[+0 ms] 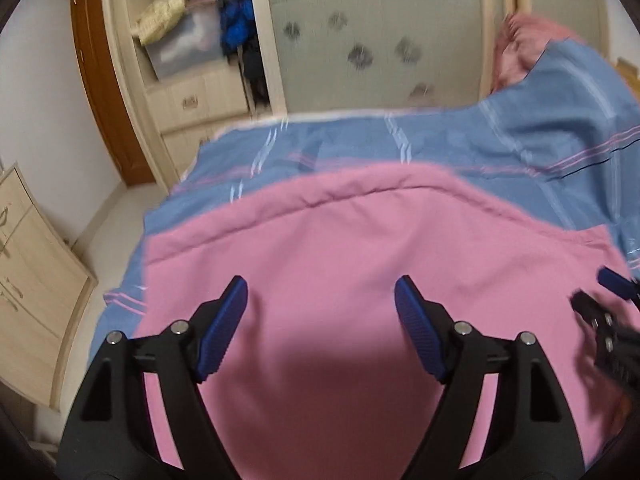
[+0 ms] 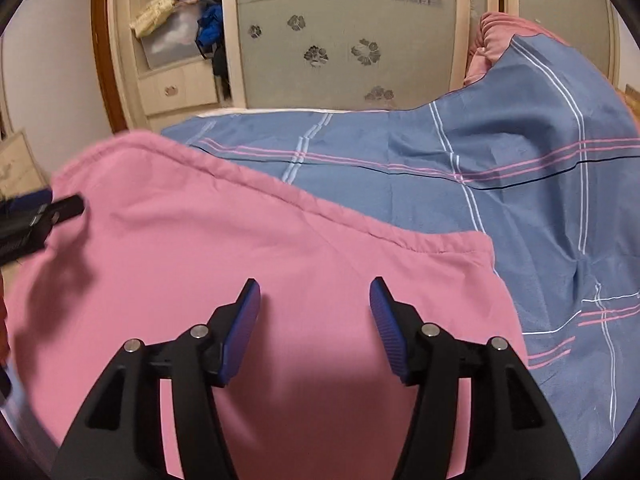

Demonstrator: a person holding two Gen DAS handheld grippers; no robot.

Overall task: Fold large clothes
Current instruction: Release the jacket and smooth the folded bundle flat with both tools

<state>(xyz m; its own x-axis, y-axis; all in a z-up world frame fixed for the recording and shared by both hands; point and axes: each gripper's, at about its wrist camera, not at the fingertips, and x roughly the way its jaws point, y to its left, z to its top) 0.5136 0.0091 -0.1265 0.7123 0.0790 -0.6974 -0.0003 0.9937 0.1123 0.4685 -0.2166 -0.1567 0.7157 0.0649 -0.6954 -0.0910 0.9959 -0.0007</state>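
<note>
A large pink garment [image 1: 340,248] lies spread flat on a bed covered by a blue plaid sheet [image 1: 460,144]. Its hemmed far edge runs across the bed. My left gripper [image 1: 320,292] is open and empty, hovering above the garment's middle. My right gripper [image 2: 314,292] is open and empty above the garment [image 2: 248,248], near its right part. The right gripper also shows at the right edge of the left wrist view [image 1: 608,300]. The left gripper shows at the left edge of the right wrist view [image 2: 44,216], over the garment's left end.
A cream wardrobe with frosted flowered sliding doors [image 2: 344,36] stands behind the bed, its left section open with clothes and a box [image 1: 180,48]. A pink quilt [image 2: 500,36] is heaped at the bed's far right. A wooden cabinet [image 1: 32,280] stands left of the bed.
</note>
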